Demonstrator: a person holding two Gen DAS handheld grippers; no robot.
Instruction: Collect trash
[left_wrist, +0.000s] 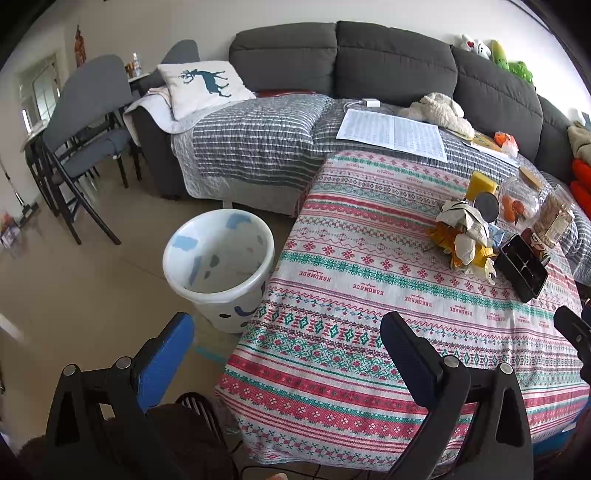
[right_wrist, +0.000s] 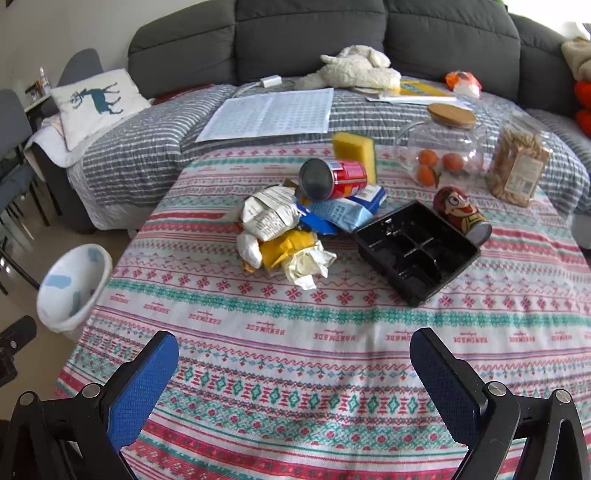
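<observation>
Two grippers: both held low at the bottom of their own views, above the near edge of the patterned tablecloth (right_wrist: 295, 332).
Left gripper (left_wrist: 288, 354): jaws spread wide, nothing between the blue pads.
Right gripper (right_wrist: 295, 369): jaws spread wide, holding nothing.
Trash pile: centre of the right wrist view, lying on the tablecloth; a crumpled white wrapper (right_wrist: 269, 214), a yellow wrapper (right_wrist: 284, 247) touching a wad of white tissue (right_wrist: 306, 264), and a blue snack bag (right_wrist: 343, 210) under a red can (right_wrist: 332, 179) lying on its side.
Black plastic tray (right_wrist: 417, 251): just right of the pile, compartments with nothing in them.
Waste bin (left_wrist: 218, 266): white with blue patches, on the floor at centre left of the left wrist view, just beside the tablecloth edge; nothing visible inside.
Glass jar (right_wrist: 443, 147): upper right, cork lid on, orange fruits inside.
Clear bag (right_wrist: 519, 166): right of the jar, filled with pale stick-shaped snacks.
Painted can (right_wrist: 461, 214): on its side behind the tray, cartoon face on it.
Yellow sponge (right_wrist: 354, 151): upright behind the red can.
Sofa (right_wrist: 314, 37): top of frame, printed sheet (right_wrist: 269, 114) on its striped cover.
</observation>
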